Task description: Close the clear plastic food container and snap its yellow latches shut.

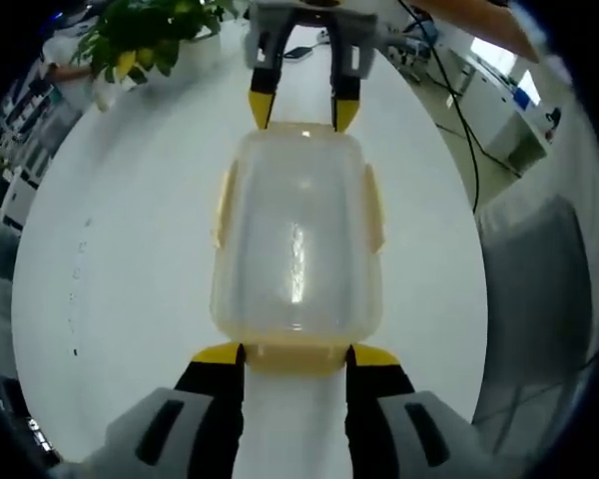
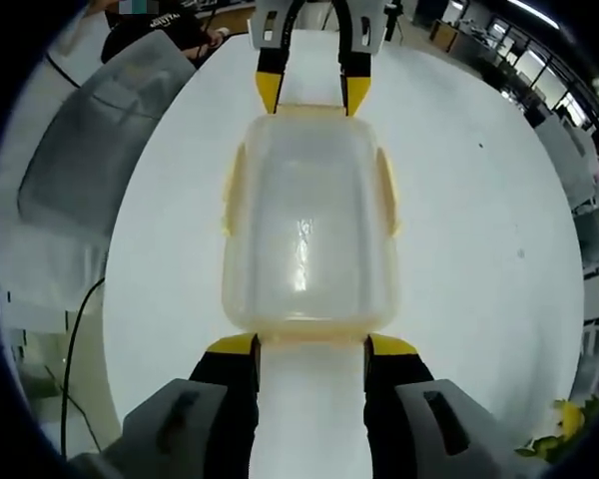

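Two grippers are set against opposite short ends of the clear plastic food container [image 1: 298, 235], which rests well in from every edge of a round white table [image 1: 130, 259]. In the left gripper view, the left gripper [image 1: 296, 354] is seen with its yellow-tipped jaws spread, one on either side of the near yellow latch [image 1: 298, 355], and nothing is clamped between them. At the container's far end the right gripper [image 1: 304, 108] is met, its jaws likewise parted at that end.

In the right gripper view the arrangement is mirrored: the right gripper [image 2: 310, 345] is held wide at the near end of the container [image 2: 306, 225], and the left gripper [image 2: 312, 92] is seen at the far end. The lid is seated on the container. The yellow side latches [image 2: 386, 190] are seen flared outward from the long sides; whether the end latches are snapped cannot be told.

A potted plant [image 1: 150, 35] is placed near the table's far edge in the left gripper view.
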`<state>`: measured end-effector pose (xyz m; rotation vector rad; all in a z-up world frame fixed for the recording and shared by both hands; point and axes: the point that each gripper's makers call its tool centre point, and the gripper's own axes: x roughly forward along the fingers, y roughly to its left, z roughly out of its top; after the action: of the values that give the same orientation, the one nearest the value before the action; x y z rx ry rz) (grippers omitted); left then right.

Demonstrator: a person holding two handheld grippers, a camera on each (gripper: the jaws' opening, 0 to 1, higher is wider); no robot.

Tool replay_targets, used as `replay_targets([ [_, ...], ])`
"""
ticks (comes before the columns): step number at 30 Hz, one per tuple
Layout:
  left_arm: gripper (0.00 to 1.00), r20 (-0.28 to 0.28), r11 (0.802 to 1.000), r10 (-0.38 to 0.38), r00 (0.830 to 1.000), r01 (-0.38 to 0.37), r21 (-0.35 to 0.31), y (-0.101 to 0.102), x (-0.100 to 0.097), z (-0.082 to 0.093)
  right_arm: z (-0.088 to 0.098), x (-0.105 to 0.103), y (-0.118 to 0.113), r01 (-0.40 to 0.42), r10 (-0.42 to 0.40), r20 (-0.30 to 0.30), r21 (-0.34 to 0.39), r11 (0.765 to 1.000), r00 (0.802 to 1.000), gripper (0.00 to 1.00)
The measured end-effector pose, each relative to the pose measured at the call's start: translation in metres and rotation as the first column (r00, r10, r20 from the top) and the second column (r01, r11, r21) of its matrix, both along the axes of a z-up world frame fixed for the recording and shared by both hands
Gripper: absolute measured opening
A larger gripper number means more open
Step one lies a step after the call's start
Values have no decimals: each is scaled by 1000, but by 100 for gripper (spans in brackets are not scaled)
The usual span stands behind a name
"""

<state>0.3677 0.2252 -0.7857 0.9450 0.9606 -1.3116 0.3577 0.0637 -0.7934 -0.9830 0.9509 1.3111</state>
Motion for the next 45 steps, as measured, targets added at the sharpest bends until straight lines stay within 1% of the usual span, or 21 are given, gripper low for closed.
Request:
replay_targets([
  [6, 35, 4, 1000, -16, 1000, 16, 18, 1, 0, -5, 0, 0, 0, 2, -2, -3, 6, 1000, 1000, 38],
  [13, 35, 2, 1000, -13, 1000, 13, 6, 1, 1, -5, -2, 0, -1, 3, -3, -4, 12, 1000, 1000, 39],
  [15, 35, -12, 1000, 16, 1000, -16, 16, 4, 1, -9, -9, -3, -2, 26, -25, -22, 10, 1000, 999, 42],
  [18, 35, 4, 998, 38, 999, -39, 44, 11, 5, -18, -18, -9, -5, 35, -35, -47, 4, 999, 998, 48],
  [21, 38, -35, 994, 96, 995, -94, 62, 20, 1, -25, -29, -15, -13, 42, -44, -66, -20, 999, 997, 45],
  [23, 39, -40, 990, 120, 992, -116, 85, 27, 0, -30, -35, -18, -21, 72, -75, -81, -40, 997, 994, 46],
  [25, 41, -29, 977, 148, 989, -141, 157, 44, -1, -36, -41, -14, -37, 132, -138, -50, -102, 986, 989, 42],
  [27, 44, -22, 971, 174, 985, -167, 172, 53, 0, -40, -44, -8, -50, 186, -188, -6, -144, 972, 982, 41],
  [29, 46, -46, 959, 251, 967, -241, 149, 56, -2, -39, -43, -7, -51, 237, -239, -12, -105, 966, 971, 41],
  [30, 46, -69, 957, 276, 959, -267, 109, 54, -3, -36, -41, -6, -51, 273, -276, -23, -83, 958, 961, 41],
  [32, 46, -96, 948, 318, 943, -314, 53, 51, -5, -28, -35, -3, -54, 363, -364, -34, -41, 931, 931, 40],
  [34, 46, -144, 925, 373, 917, -379, -15, 46, -9, -16, -27, 2, -59, 458, -458, -24, -11, 889, 889, 39],
  [35, 45, -162, 906, 408, 899, -420, -50, 45, -6, -9, -22, 6, -61, 507, -507, -9, 7, 862, 862, 37],
  [38, 46, -225, 844, 467, 855, -507, -174, 33, -6, 12, -11, 11, -65, 571, -572, 19, 46, 819, 820, 35],
  [39, 46, -281, 804, 493, 824, -554, -215, 26, -11, 20, -6, 12, -65, 617, -619, 0, 68, 784, 786, 35],
  [40, 47, -297, 790, 501, 813, -569, -226, 24, -11, 23, -3, 12, -63, 637, -638, -24, 86, 766, 770, 35],
  [41, 47, -342, 751, 521, 782, -610, -252, 18, -14, 29, 0, 11, -60, 655, -654, -50, 105, 748, 755, 35],
  [42, 48, -363, 725, 539, 760, -638, -259, 16, -15, 31, 6, 10, -53, 685, -679, -95, 144, 714, 728, 35],
  [43, 49, -378, 702, 556, 740, -662, -263, 14, -15, 33, 10, 10, -49, 704, -693, -127, 168, 690, 710, 36],
  [44, 50, -397, 661, 595, 699, -707, -253, 13, -15, 33, 15, 11, -45, 733, -714, -165, 189, 654, 680, 36],
  [45, 51, -394, 637, 625, 674, -732, -241, 14, -14, 31, 20, 11, -41, 759, -731, -204, 211, 616, 651, 37],
])
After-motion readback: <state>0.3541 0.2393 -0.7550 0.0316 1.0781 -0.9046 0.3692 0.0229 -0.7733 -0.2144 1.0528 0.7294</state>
